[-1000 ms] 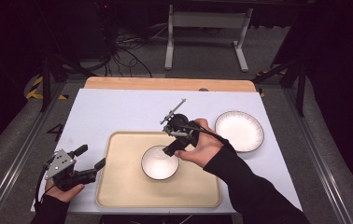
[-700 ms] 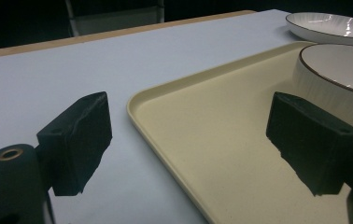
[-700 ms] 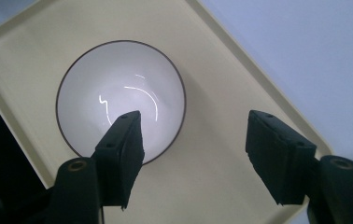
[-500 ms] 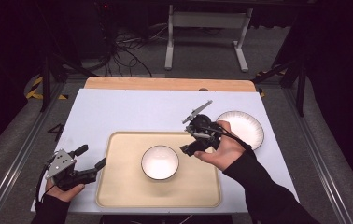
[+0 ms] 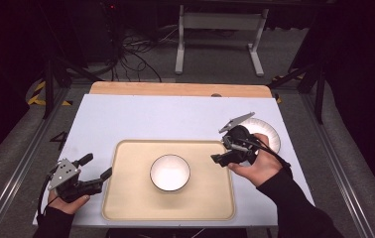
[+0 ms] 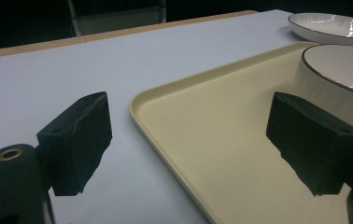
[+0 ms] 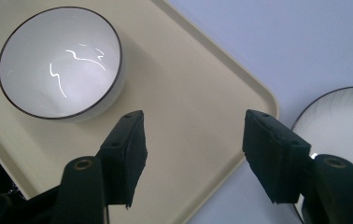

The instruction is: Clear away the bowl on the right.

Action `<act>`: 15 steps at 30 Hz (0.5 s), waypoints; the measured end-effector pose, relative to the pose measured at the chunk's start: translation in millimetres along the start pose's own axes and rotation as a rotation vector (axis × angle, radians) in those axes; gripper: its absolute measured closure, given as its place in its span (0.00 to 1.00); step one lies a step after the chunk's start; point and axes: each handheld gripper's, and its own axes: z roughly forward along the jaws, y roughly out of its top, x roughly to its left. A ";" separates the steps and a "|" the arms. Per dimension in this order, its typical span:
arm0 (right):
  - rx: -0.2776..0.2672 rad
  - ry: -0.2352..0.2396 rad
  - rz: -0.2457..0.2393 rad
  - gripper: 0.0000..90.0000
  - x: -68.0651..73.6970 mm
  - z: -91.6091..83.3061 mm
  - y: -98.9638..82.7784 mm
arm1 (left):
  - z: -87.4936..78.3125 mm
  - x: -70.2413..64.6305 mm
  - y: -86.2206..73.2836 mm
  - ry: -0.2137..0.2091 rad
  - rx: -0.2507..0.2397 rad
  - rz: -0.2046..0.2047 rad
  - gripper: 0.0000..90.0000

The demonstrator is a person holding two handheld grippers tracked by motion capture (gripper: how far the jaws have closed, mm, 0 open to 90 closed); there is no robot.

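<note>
On the white table [image 5: 141, 114], toward the person's side: the cream tray [image 5: 126, 198], lying flat. Off the tray's right edge, on bare table just beside it: the white plate [image 5: 270, 134], touched by nothing, so presumably yet to be fetched. Upright at the tray's centre: the white bowl [image 5: 170, 172], free of either gripper, so seemingly already set in place. Over the tray's right rim, between bowl and plate: the right gripper [image 5: 221, 151], jaws apart though just closing a little, nothing between the pads. Low at the tray's left edge: the left gripper [image 5: 97, 166], jaws wide apart, one over the table and one over the tray, clamping nothing. Judged about halfway: bowl in, plate not yet picked up.
</note>
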 end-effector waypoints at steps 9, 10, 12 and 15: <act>-0.066 -0.049 0.020 0.42 -15.0 -9.8 -21.5 | 0.3 -0.4 0.1 0.000 0.003 0.003 0.17; -0.083 -0.054 0.016 0.41 -16.4 -9.5 -24.2 | 0.4 -0.6 0.0 0.000 0.004 0.003 0.17; -0.102 -0.061 0.012 0.40 -17.9 -8.6 -27.2 | 0.4 -0.7 0.0 0.000 0.004 0.003 0.17; -0.176 -0.095 0.018 0.37 -22.0 -2.8 -43.0 | 0.2 -0.6 0.0 0.000 0.003 0.004 0.17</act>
